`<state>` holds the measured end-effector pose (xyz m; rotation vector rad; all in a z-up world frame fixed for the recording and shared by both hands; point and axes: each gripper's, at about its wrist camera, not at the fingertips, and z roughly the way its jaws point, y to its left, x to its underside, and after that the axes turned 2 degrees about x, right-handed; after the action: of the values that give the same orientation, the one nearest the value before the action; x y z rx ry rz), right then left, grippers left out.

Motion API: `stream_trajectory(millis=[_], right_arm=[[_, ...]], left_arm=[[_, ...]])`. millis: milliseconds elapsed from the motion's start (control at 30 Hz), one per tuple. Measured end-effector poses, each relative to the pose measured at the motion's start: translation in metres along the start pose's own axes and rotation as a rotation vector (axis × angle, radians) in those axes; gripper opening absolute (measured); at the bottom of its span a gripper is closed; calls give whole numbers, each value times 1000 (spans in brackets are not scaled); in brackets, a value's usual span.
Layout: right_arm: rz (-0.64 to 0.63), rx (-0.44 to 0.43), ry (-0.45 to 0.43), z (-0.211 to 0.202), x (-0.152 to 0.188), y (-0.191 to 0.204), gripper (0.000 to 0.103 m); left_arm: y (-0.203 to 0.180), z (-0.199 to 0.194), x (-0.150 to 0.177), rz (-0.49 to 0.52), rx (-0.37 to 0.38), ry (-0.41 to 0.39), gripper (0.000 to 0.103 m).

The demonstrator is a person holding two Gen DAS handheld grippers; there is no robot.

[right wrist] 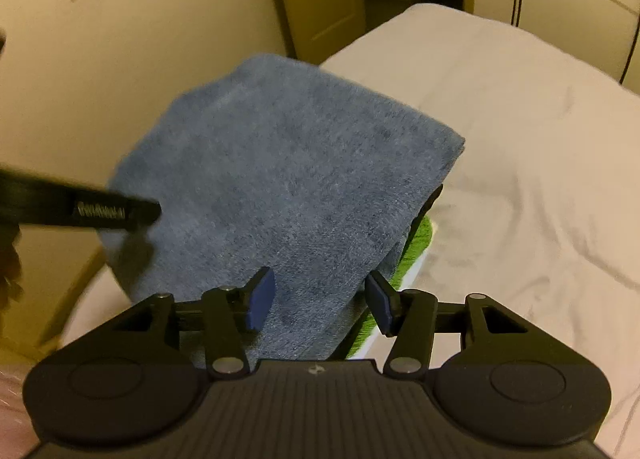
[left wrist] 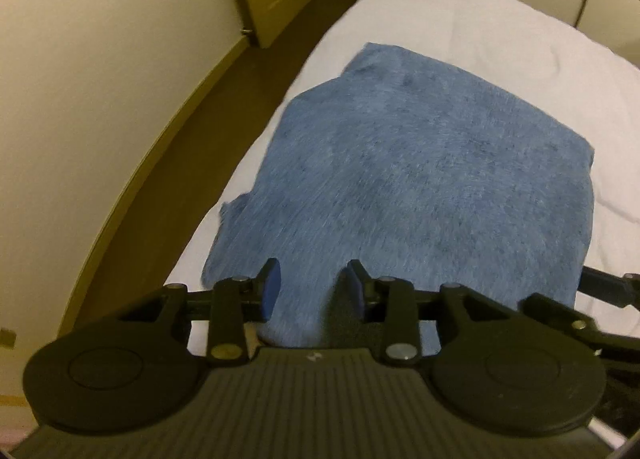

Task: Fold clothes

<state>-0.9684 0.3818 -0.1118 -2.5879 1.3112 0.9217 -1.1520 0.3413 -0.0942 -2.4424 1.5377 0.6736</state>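
The blue towel [left wrist: 420, 179] lies folded on the white bed [left wrist: 520, 59], near its edge at 9 o'clock. In the left wrist view, the left gripper [left wrist: 312, 287] has its jaws partly apart with towel cloth between them; whether the pads press the cloth cannot be told. In the right wrist view, the right gripper [right wrist: 320, 299] stands half open around the towel's near part. A green cloth [right wrist: 416, 247] shows under the towel at 4 o'clock.
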Motion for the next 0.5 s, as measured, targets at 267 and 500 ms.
stream_trajectory(millis=[267, 500], right_arm=[[27, -88, -92, -77, 18, -22, 87], [-20, -174, -109, -113, 38, -50, 89]], left_arm=[[-15, -88, 40, -94, -57, -92, 58], [-49, -163, 90, -163, -136, -158, 77]])
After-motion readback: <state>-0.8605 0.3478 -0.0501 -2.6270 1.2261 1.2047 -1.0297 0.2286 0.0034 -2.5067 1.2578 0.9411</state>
